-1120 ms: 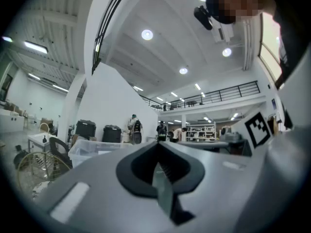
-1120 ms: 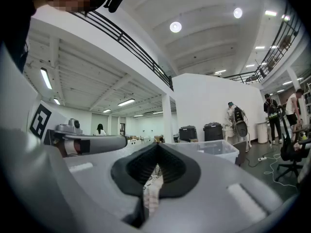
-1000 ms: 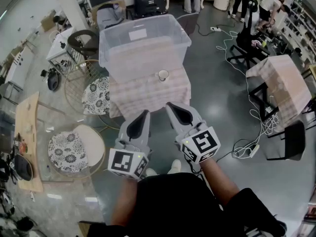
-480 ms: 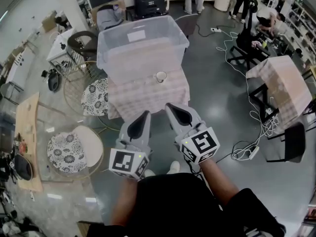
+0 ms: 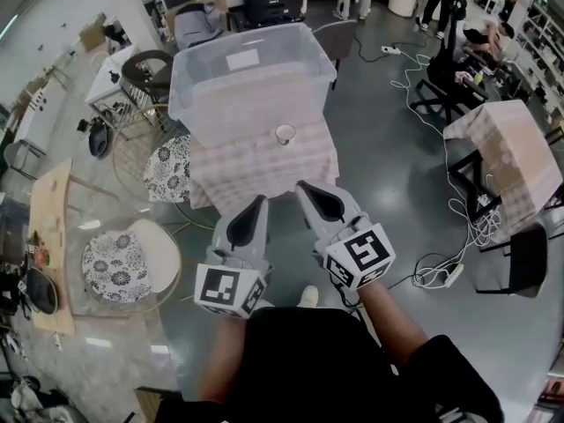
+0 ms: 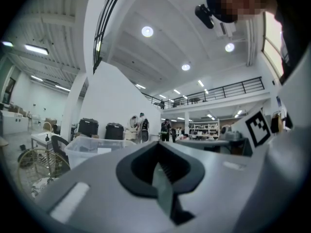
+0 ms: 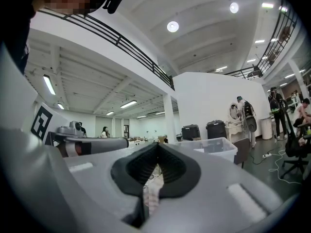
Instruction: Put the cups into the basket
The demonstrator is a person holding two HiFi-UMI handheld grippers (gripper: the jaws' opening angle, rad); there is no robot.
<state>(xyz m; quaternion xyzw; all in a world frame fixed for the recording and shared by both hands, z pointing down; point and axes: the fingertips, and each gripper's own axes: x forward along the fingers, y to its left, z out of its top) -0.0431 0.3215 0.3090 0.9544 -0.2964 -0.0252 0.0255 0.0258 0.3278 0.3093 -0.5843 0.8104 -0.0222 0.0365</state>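
The table, under a checked cloth, carried the basket, a clear plastic bin standing at its far end. Through the see-through walls no cup showed inside, so the task looked barely begun: nothing appeared to have been put in, and all the picking and placing seemed left to do.

The left gripper and right gripper hung side by side off the near edge of the table, well short of the basket, both pointing level toward it. Each had its jaws closed tip to tip with nothing between them; the right gripper view showed only the checked cloth through the gap behind its pads.

Only one cup was in sight, small and pale, standing upright on the cloth just in front of the basket's near wall, toward its right half. It stood between the basket and the grippers, well apart from both tips and nearer the right gripper's line.
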